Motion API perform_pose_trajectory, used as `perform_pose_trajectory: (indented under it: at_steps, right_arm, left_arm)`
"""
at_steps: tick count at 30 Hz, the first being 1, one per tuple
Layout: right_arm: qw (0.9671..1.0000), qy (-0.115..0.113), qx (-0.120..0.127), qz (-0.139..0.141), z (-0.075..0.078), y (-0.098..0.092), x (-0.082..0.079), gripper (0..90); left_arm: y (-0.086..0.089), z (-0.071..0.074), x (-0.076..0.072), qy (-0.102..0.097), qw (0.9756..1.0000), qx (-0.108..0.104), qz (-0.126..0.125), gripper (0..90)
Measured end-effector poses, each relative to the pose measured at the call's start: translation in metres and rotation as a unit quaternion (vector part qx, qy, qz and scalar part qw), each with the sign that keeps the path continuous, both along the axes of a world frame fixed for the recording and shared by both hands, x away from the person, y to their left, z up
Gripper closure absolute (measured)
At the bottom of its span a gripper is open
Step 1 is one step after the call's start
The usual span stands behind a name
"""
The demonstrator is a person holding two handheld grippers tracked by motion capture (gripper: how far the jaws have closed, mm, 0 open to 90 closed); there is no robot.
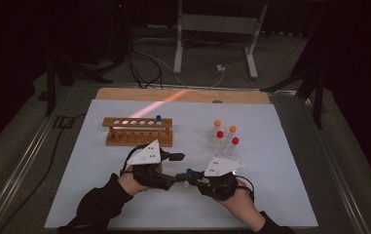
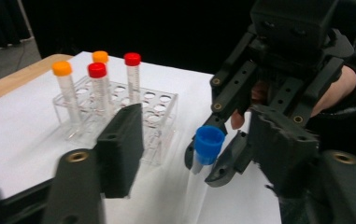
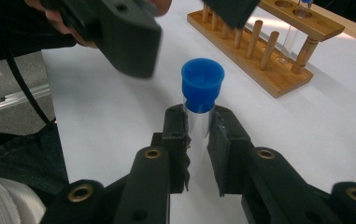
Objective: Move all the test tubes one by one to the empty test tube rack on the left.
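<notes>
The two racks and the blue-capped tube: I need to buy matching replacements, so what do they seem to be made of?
The rack at the left looks like plain, matte wood: tan colour, turned dowel posts. The rack at the right appears to be clear, glossy plastic, since the table shows through it. The blue-capped tube has a transparent body, glass or plastic, I cannot tell which, and an opaque, probably plastic cap.

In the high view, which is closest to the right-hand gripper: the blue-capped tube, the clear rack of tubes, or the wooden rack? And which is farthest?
1. Blue-capped tube, clamped in the right gripper.
2. Clear rack, just behind it.
3. Wooden rack, farthest, back left.
</notes>
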State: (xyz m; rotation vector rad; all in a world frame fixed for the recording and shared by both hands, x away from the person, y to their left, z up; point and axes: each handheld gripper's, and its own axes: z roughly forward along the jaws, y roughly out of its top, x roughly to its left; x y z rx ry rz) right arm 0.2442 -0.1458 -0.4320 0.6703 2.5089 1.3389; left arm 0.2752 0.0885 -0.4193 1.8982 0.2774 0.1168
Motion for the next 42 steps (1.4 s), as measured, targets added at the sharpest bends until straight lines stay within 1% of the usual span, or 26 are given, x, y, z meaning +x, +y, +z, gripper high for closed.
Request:
perform_pose_trajectory:
  at_steps: [4, 5, 8, 11, 14, 20, 25, 27, 29, 32, 34, 35, 36, 38, 39, 42]
  right_arm:
    - [1.0000, -0.001, 0.000, -0.001, 0.001, 0.000, 0.000, 77.2]
    - [1.0000, -0.001, 0.000, -0.001, 0.001, 0.000, 0.000, 77.2]
    - [1.0000, -0.001, 0.000, 0.001, 0.001, 0.000, 0.000, 77.2]
    - [1.0000, -0.001, 0.000, 0.001, 0.001, 0.000, 0.000, 77.2]
    - [1.0000, 0.001, 0.000, 0.001, 0.001, 0.000, 0.000, 77.2]
    - [1.0000, 0.001, 0.000, 0.000, 0.001, 0.000, 0.000, 77.2]
    - [1.0000, 0.002, 0.003, 0.000, 0.001, -0.001, 0.001, 77.1]
    - [1.0000, -0.002, 0.004, -0.001, 0.001, -0.001, 0.000, 76.6]
    - [1.0000, -0.005, 0.008, 0.000, 0.001, -0.002, 0.000, 75.2]
    - [0.9999, -0.010, 0.011, 0.001, 0.001, -0.002, 0.000, 64.0]
    - [0.9998, -0.012, 0.015, 0.000, 0.001, -0.003, -0.001, 59.9]
    - [0.9998, -0.013, 0.017, -0.001, 0.002, -0.003, -0.001, 55.9]
    - [0.9997, -0.017, 0.018, -0.005, 0.002, -0.003, -0.001, 52.9]
    - [0.9996, -0.018, 0.022, -0.006, 0.002, -0.004, -0.001, 46.7]
    - [0.9995, -0.020, 0.024, -0.006, 0.002, -0.005, -0.001, 41.7]
    - [0.9992, -0.018, 0.035, 0.002, 0.004, -0.006, -0.001, 32.6]
  left_arm:
    - [-0.004, -0.001, -0.001, -0.007, 0.9999, 0.008, -0.008, 49.7]
    - [-0.005, -0.002, -0.001, -0.007, 0.9999, 0.011, -0.006, 50.3]
    - [-0.007, -0.004, -0.001, -0.010, 0.9998, 0.017, -0.006, 55.7]
    - [-0.009, -0.006, -0.002, -0.013, 0.9996, 0.021, -0.011, 60.7]
    - [-0.010, -0.007, -0.002, -0.016, 0.9995, 0.025, -0.010, 67.1]
    - [-0.012, -0.008, -0.003, -0.020, 0.9993, 0.027, -0.015, 75.2]
    - [-0.012, -0.007, -0.002, -0.018, 0.9994, 0.025, -0.016, 76.5]
    - [-0.012, -0.006, -0.002, -0.019, 0.9994, 0.025, -0.015, 76.7]
    - [-0.011, -0.005, -0.001, -0.017, 0.9996, 0.020, -0.012, 76.9]
    - [-0.008, -0.003, -0.001, -0.017, 0.9996, 0.020, -0.008, 76.9]
    - [-0.005, -0.001, 0.000, -0.019, 0.9996, 0.021, -0.004, 76.9]
    - [-0.003, 0.001, 0.001, -0.020, 0.9996, 0.020, -0.003, 77.0]
    - [-0.002, 0.002, 0.001, -0.024, 0.9995, 0.020, 0.003, 77.0]
    - [0.003, 0.004, 0.003, -0.023, 0.9995, 0.021, 0.009, 77.0]
    - [0.005, 0.005, 0.004, -0.023, 0.9994, 0.021, 0.014, 77.0]
    - [0.013, 0.009, 0.009, -0.026, 0.9989, 0.022, 0.031, 77.0]
